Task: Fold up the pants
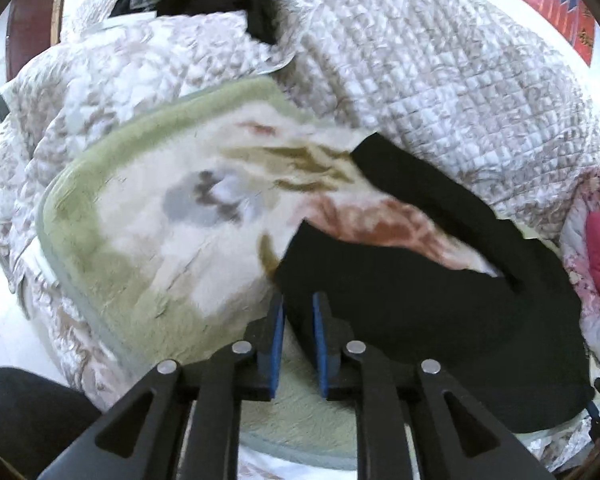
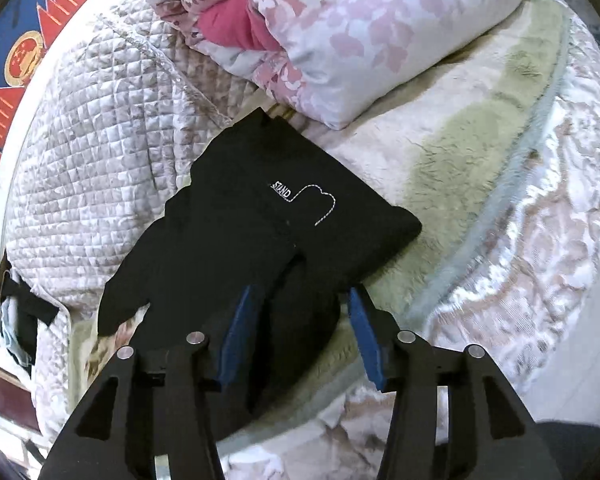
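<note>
Pants (image 2: 260, 232), white "STAND" print (image 2: 282, 191)

Pants on a blanket spread over a quilted bed.
The pants (image 2: 260, 236) lie on the blanket (image 2: 480, 168), which rests on the quilt (image 2: 100, 140). A folded comforter (image 2: 360, 36) sits behind the pants. The right gripper (image 2: 300, 332) straddles their near edge; the left gripper (image 1: 299, 320) stands at one leg's edge.

We see black pants (image 2: 236, 240) with white "STAND" stitching. Blanket (image 1: 148, 216): cream, green border, grey and rust floral print. Quilt (image 1: 420, 80): white-beige quilted. Comforter (image 2: 340, 40): pink floral. Both tongs, left (image 1: 299, 308) and right (image 2: 300, 300): black with blue pads.
</note>
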Tool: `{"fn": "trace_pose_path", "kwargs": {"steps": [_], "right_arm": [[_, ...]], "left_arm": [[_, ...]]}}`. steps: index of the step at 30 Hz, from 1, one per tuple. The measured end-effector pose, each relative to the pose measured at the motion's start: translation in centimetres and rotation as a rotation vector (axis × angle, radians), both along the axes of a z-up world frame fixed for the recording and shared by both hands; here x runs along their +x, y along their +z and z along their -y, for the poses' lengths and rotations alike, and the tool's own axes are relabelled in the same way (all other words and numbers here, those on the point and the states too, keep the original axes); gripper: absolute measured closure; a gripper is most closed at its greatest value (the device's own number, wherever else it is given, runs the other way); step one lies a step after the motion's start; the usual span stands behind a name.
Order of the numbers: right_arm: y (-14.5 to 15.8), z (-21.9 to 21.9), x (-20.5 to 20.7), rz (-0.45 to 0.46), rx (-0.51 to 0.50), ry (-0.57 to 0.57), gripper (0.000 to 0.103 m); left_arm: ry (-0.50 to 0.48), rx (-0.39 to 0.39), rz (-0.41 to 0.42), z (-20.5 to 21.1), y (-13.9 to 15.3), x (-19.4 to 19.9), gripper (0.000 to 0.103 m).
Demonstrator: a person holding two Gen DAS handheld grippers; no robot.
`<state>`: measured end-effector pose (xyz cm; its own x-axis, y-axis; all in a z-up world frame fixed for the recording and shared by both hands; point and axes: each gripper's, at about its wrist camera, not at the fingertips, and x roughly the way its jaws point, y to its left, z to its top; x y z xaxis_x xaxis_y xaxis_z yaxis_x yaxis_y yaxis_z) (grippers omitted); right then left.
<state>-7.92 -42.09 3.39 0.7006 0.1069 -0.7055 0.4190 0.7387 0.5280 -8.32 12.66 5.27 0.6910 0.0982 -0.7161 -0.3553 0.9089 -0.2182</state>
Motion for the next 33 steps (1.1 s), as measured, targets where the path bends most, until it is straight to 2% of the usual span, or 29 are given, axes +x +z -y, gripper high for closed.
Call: {"fn": "trace_pose_path", "kwargs": {"steps": [1, 2, 4, 5, 7, 9, 10, 11, 12, 13, 15, 17, 19, 21, 22, 25, 29, 31, 33], "right_arm": [[0.0, -0.1, 0.1, -0.005, -0.013, -0.001, 0.067], [0.3, -0.1, 0.0, -0.015, -0.043, -0.014, 0.094], [0.9, 0.2, -0.4, 0.005, -0.055, -0.027, 0.095], [1.3, 0.2, -0.7, 0.003, -0.079, -0.037, 0.095], [1.2, 0.1, -0.5, -0.027, -0.106, -0.04, 0.095], [0.7, 0.0, -0.4, -0.08, -0.112, -0.049, 0.095], [0.7, -0.1, -0.5, -0.087, -0.124, -0.059, 0.093], [1.1, -0.3, -0.9, -0.086, -0.153, -0.082, 0.086], [1.6, -0.4, -1.2, -0.081, -0.172, -0.099, 0.079], [2.2, -0.6, -1.8, -0.072, -0.207, -0.128, 0.078], [3.6, -1.1, -2.6, -0.042, -0.294, -0.168, 0.078], [5.2, -1.9, -2.9, 0.022, -0.35, -0.152, 0.078], [6.1, -3.3, -2.3, 0.068, -0.404, -0.09, 0.074], [6.2, -5.5, -0.4, 0.085, -0.443, 0.059, 0.066], [5.9, -6.4, 0.5, 0.084, -0.446, 0.118, 0.065], [4.8, -9.1, 3.9, 0.054, -0.448, 0.289, 0.065], [4.0, -11.3, 6.6, 0.026, -0.433, 0.418, 0.065], [4.0, -12.4, 7.9, 0.022, -0.458, 0.477, 0.065], [3.7, -13.1, 8.8, 0.011, -0.483, 0.5, 0.06]], "left_arm": [[-0.021, -0.014, 0.003, 0.2, 0.2, 0.3, 0.081], [-0.04, -0.025, 0.006, 0.6, 0.4, 0.5, 0.081], [-0.089, -0.021, 0.024, 1.7, 1.0, 0.8, 0.081], [-0.109, -0.02, 0.035, 2.2, 1.2, 1.0, 0.081], [-0.155, -0.031, 0.051, 3.2, 1.5, 1.5, 0.073], [-0.203, -0.032, 0.039, 4.3, 1.1, 2.2, 0.068], [-0.232, -0.037, 0.026, 4.8, 0.8, 2.5, 0.067], [-0.272, -0.053, -0.001, 5.4, 0.1, 3.0, 0.067], [-0.3, -0.068, -0.032, 5.9, -0.7, 3.4, 0.067], [-0.327, -0.087, -0.068, 6.5, -1.7, 3.7, 0.067], [-0.36, -0.096, -0.111, 7.5, -2.9, 3.9, 0.067], [-0.378, -0.089, -0.121, 8.5, -3.3, 3.8, 0.067], [-0.401, -0.071, -0.101, 9.4, -2.9, 3.8, 0.067], [-0.438, -0.032, -0.08, 10.3, -2.4, 4.2, 0.064], [-0.461, -0.003, -0.075, 10.7, -2.4, 4.6, 0.061], [-0.463, 0.082, -0.156, 11.5, -4.4, 7.0, 0.061], [-0.449, 0.098, -0.123, 10.8, -2.8, 7.6, 0.061], [-0.432, 0.134, -0.115, 10.2, -2.4, 8.8, 0.06], [-0.418, 0.155, -0.155, 9.3, -3.2, 10.4, 0.059]]}}
